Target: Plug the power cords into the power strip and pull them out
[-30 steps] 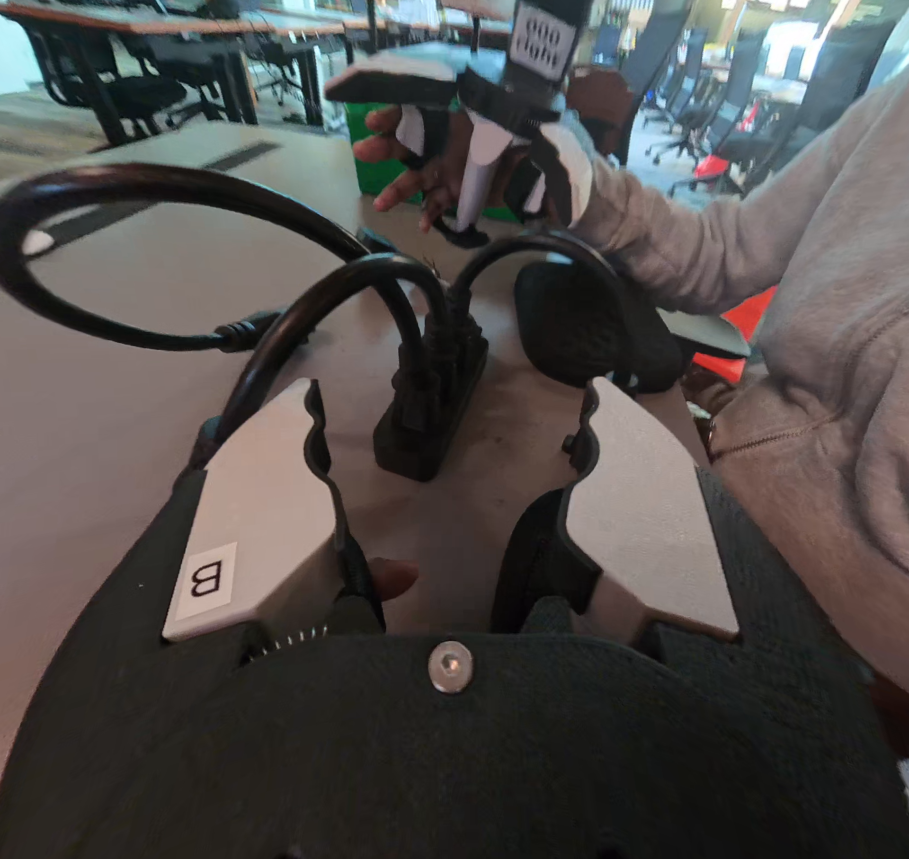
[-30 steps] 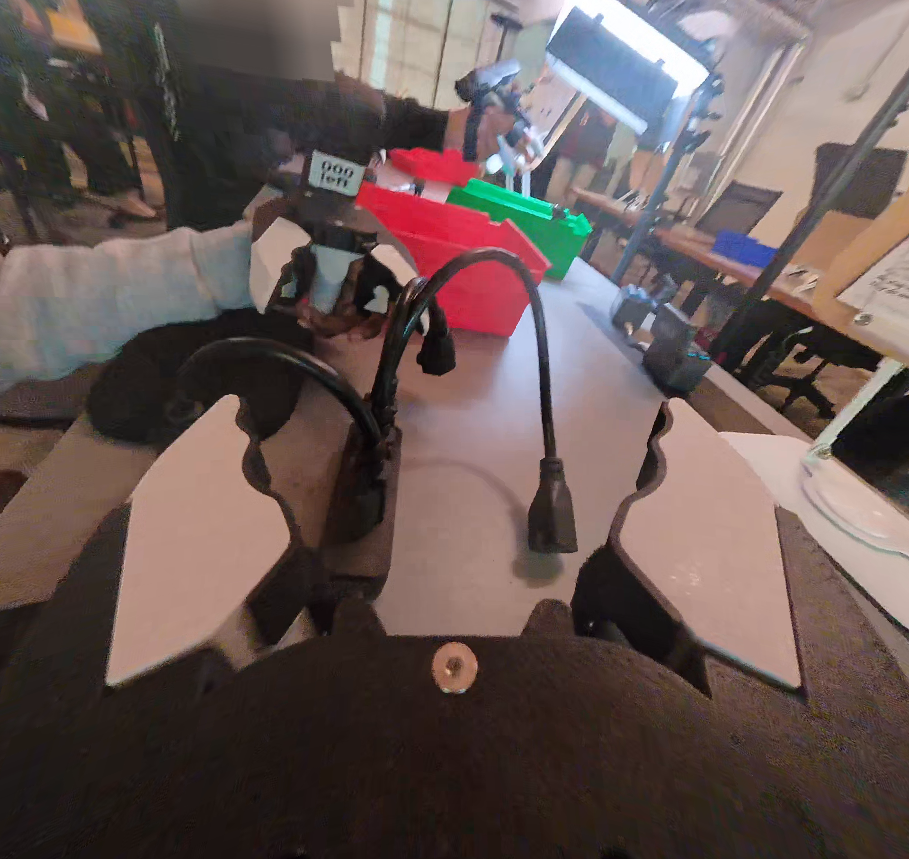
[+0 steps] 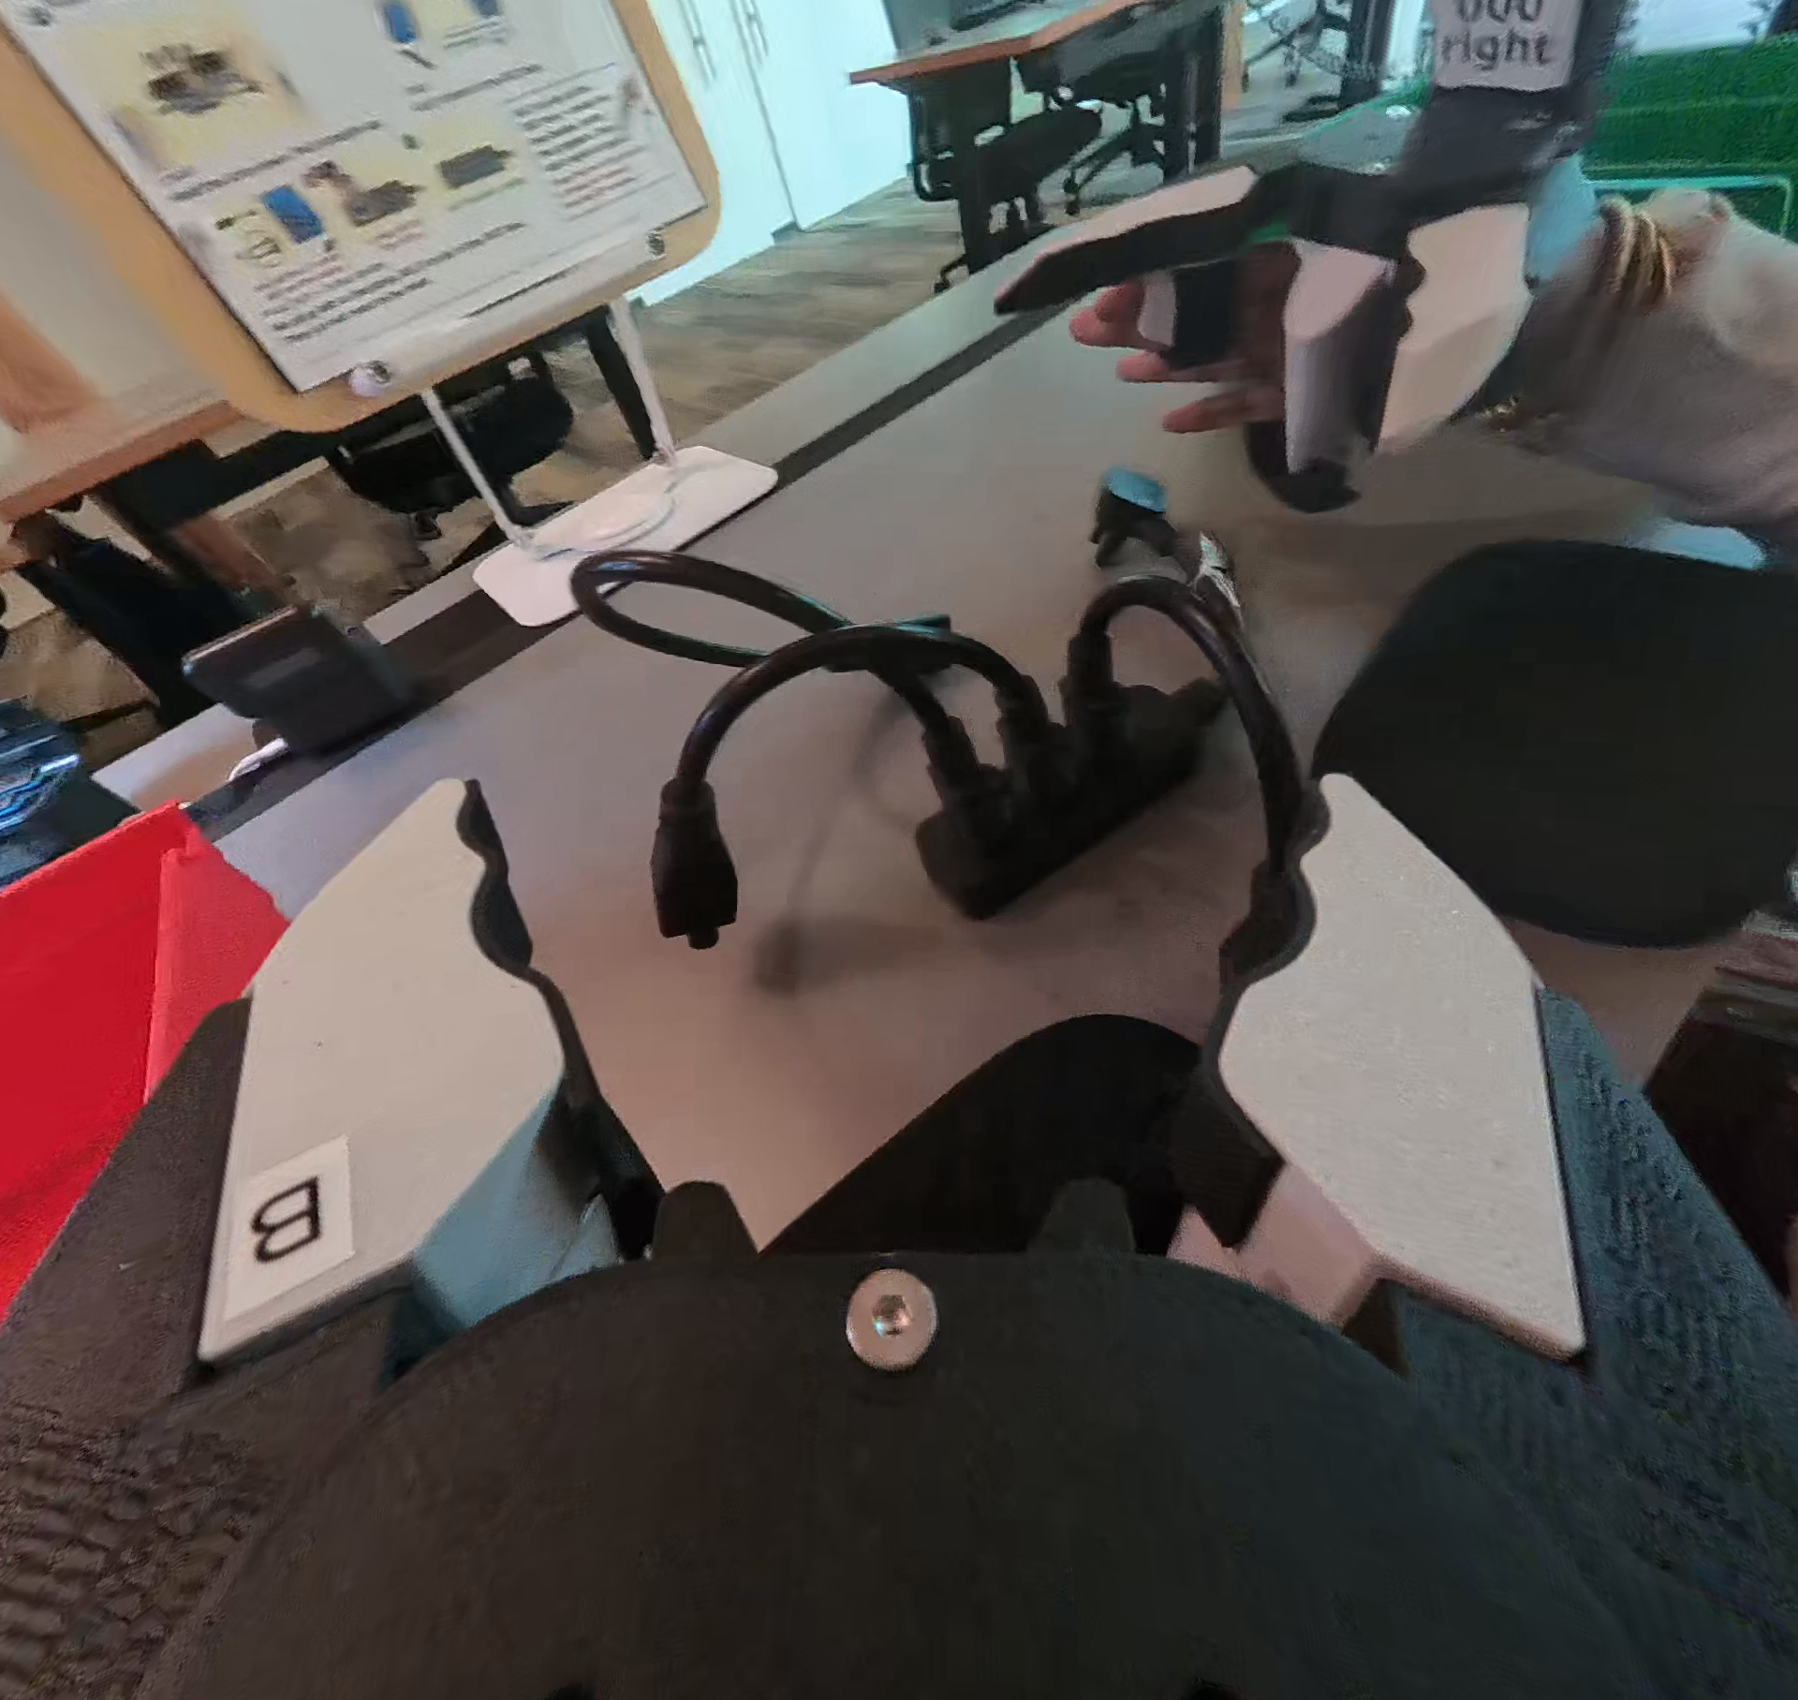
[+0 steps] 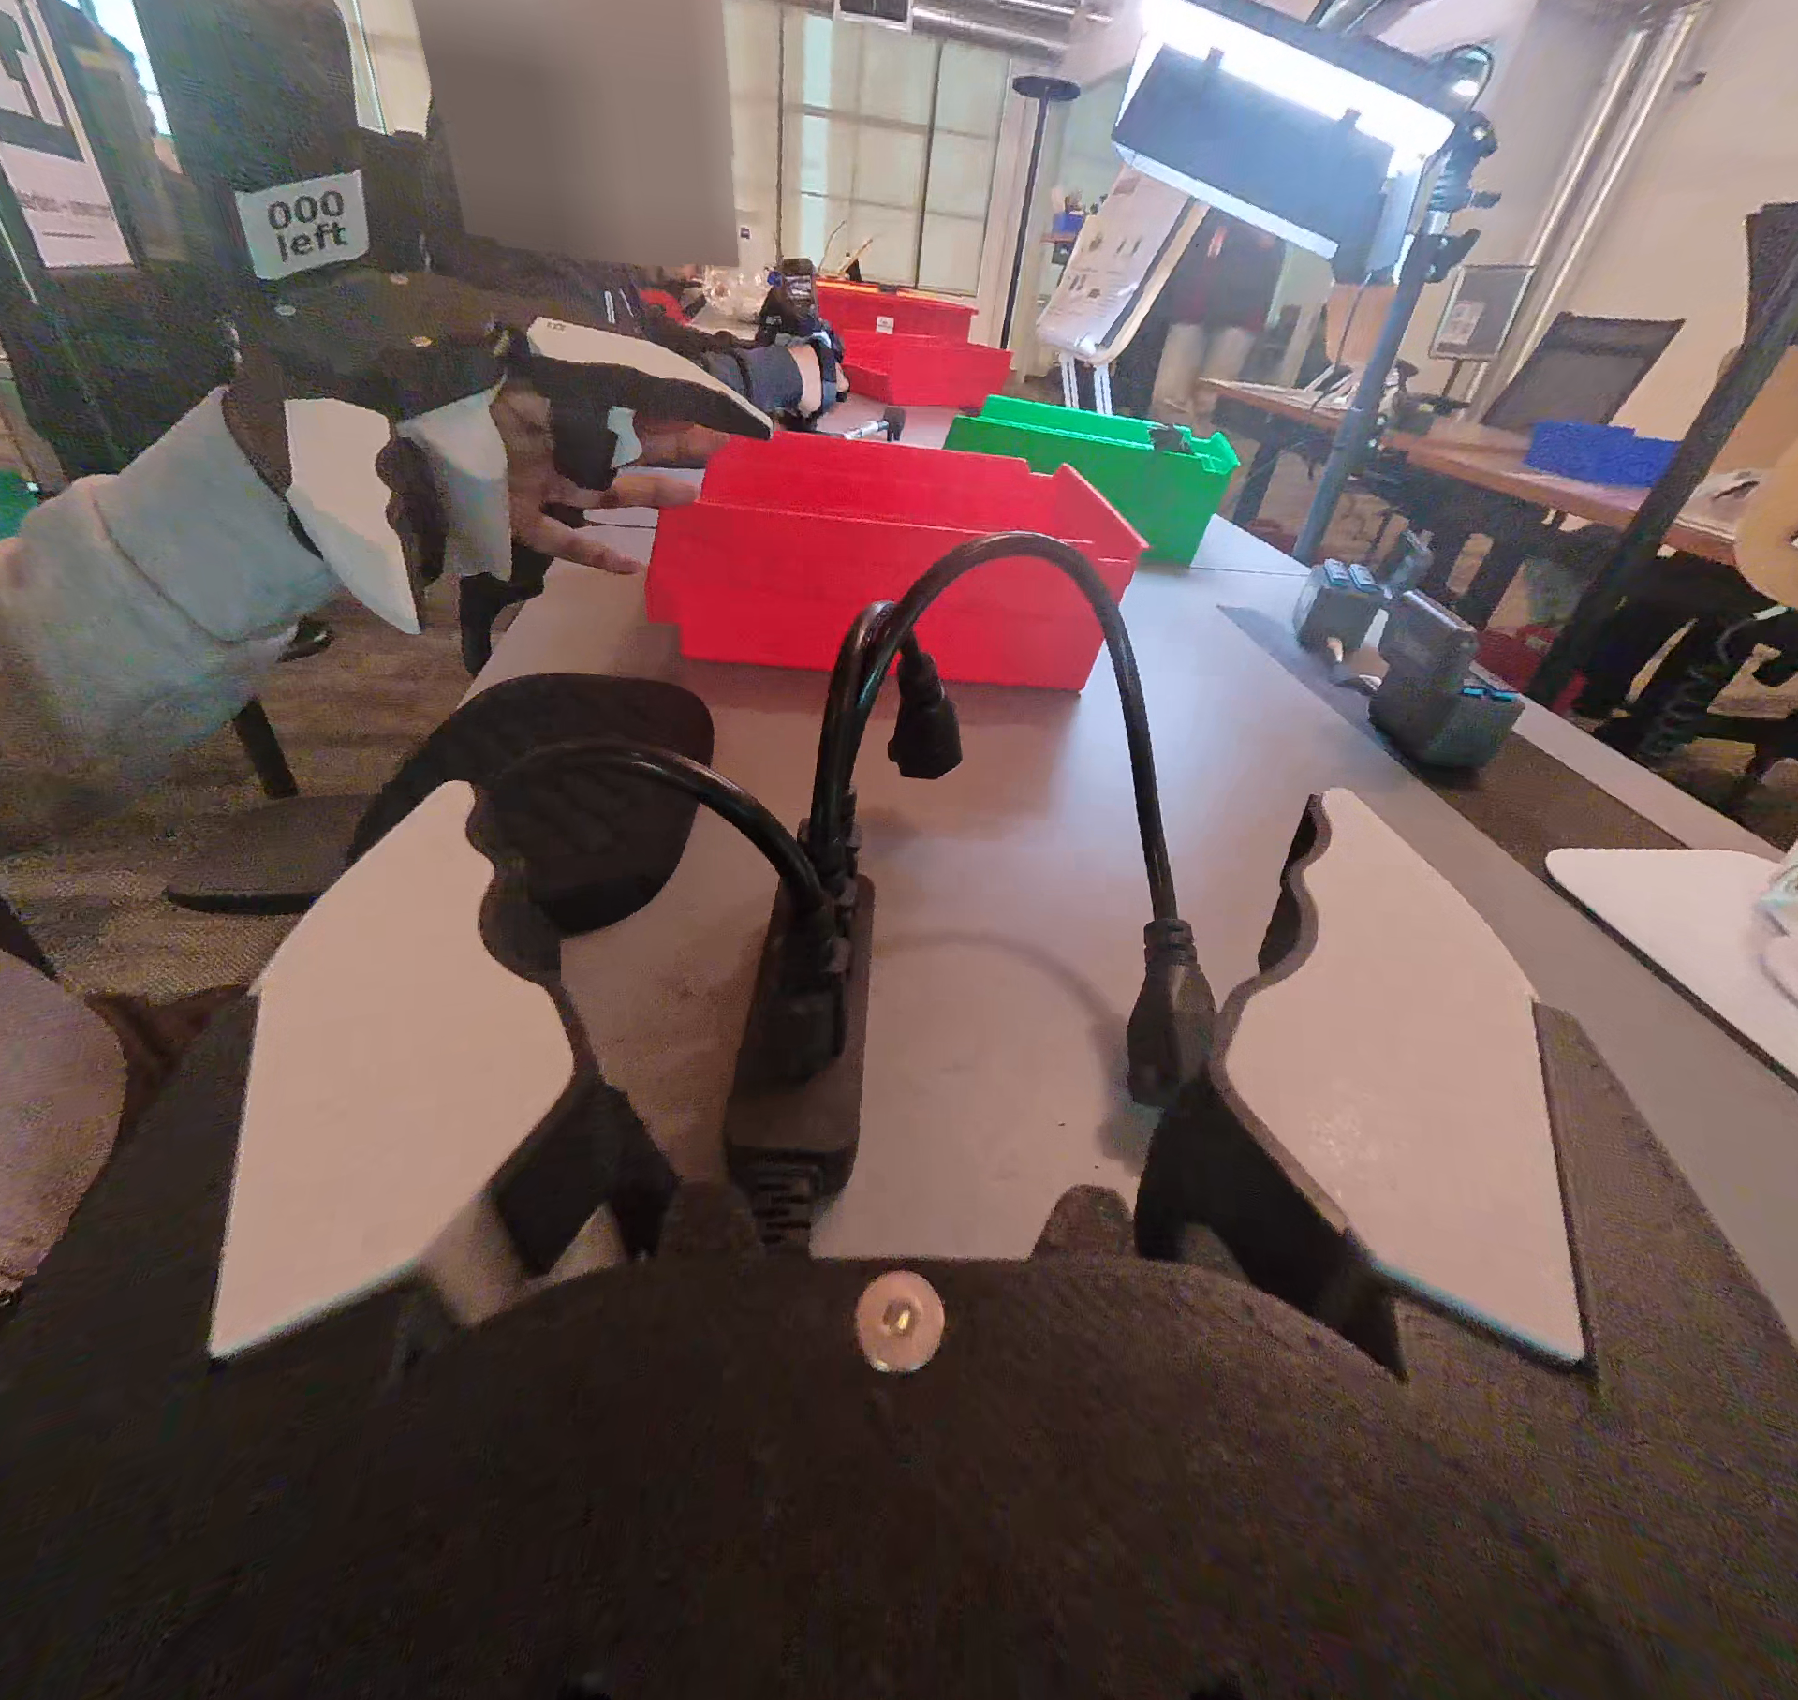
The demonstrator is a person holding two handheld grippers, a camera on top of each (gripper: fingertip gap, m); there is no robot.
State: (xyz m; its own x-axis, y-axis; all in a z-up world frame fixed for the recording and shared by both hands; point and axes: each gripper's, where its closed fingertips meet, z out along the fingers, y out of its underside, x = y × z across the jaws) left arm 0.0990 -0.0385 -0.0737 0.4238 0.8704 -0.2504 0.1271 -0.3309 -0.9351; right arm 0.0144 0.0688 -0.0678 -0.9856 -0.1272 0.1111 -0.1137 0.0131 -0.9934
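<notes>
Left gripper (image 3: 876, 885) swung aside, grey table (image 4: 1216, 777), office

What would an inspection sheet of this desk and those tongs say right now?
Surface: grey table, mostly bare.
Job's things: black power strip lying flat, three power cords plugged in.
Clutter: red bin, green bin, grey device, sign stand.
Tongs: left tongs and right tongs open, holding nothing.
Cables: cords arch upward, free ends hanging loose.
Surroundings: office desks, chairs, studio light.
</notes>
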